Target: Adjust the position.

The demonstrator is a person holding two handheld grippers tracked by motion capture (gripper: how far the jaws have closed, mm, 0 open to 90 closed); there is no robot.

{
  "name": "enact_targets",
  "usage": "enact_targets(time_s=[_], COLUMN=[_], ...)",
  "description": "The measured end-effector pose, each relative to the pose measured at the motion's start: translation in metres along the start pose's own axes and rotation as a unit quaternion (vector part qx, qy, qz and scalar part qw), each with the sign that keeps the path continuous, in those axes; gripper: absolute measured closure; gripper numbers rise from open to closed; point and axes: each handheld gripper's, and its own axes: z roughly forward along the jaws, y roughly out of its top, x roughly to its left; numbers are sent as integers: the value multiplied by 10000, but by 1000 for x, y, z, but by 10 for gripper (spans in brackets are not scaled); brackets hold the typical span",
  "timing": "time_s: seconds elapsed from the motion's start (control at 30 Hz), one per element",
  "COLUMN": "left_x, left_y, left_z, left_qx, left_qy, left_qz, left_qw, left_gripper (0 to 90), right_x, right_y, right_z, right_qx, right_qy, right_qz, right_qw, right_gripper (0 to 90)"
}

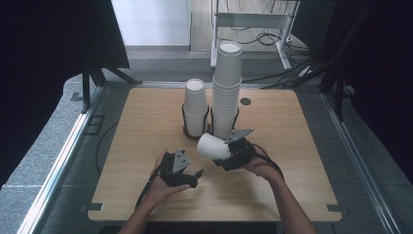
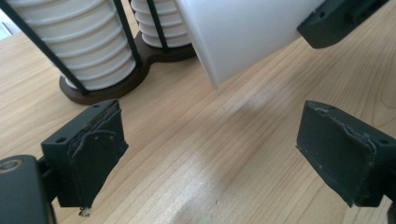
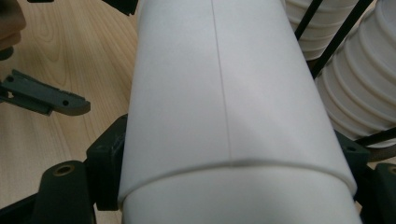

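A white paper cup lies on its side above the wooden table, held by my right gripper, which is shut on it. In the right gripper view the cup spans the space between the two black jaws, and a second rim line shows near its base. My left gripper hovers low over the table to the cup's left, open with nothing between its pads. From the left gripper view the cup hangs ahead and above, apart from the jaws.
Two stacks of white cups stand in a dark wire holder at the table's middle back: a short stack and a tall stack. They sit close behind the held cup. A desk frame and cables lie on the floor beyond.
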Motion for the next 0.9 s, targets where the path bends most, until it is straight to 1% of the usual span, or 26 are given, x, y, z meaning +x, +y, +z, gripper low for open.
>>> enact_targets(time_s=[0.03,0.1,0.13,0.17,0.23,0.27,0.3,0.33,0.37,0.4,0.43,0.47,0.5,0.53,0.67,0.73,0.83,0.9], left_x=[0,1,2,2,3,4,4,4,4,4,3,4,4,4,4,5,5,6], left_y=[-1,-1,-2,-2,-2,-1,-1,-1,0,0,0,-1,-1,-1,-1,-1,-1,-2], left_z=[-1,-1,0,0,1,2,2,2,3,3,3,3,3,3,4,4,4,4], left_qx=[0,3,9,9,8,-1,-1,-5,-3,4,11,15,15,14,21,9,8,27], left_qy=[-30,-55,-109,-109,-121,-135,-135,-140,-133,-118,-114,-137,-137,-147,-109,-121,-146,-169], left_qz=[-92,-121,-200,-200,-247,-332,-332,-345,-340,-323,-316,-336,-336,-350,-363,-403,-446,-490], left_qw=[10000,9999,9997,9997,9996,9994,9994,9993,9993,9994,9994,9993,9993,9993,9993,9991,9989,9987], left_gripper=[78,78,79,79,79,80,82,83,83,83,83,83,83,83,84,84,85,85], right_x=[3,5,6,6,7,8,8,9,9,10,10,12,12,14,16,18,19,20], right_y=[-3,-6,-7,-9,-13,-15,-15,-18,-18,-22,-22,-27,-27,-31,-37,-42,-46,-50], right_z=[1,1,1,0,-2,-3,-3,-6,-6,-9,-9,-10,-10,-12,-14,-14,-14,-13], right_qx=[-39,-138,-169,-208,-347,-405,-405,-500,-500,-650,-650,-764,-764,-850,-952,-1061,-1115,-1206], right_qy=[-36,-43,-54,-76,-65,-50,-50,-87,-87,-84,-84,-90,-90,-106,-155,-170,-154,-158], right_qz=[2,29,66,74,166,218,218,265,265,352,352,402,402,449,512,579,614,694], right_qw=[10000,9999,9998,9997,9992,9989,9989,9984,9984,9972,9972,9962,9962,9953,9940,9925,9918,9901], right_gripper=[219,219,219,219,219,219,219,219,219,218,218,218,218,219,218,219,218,219])
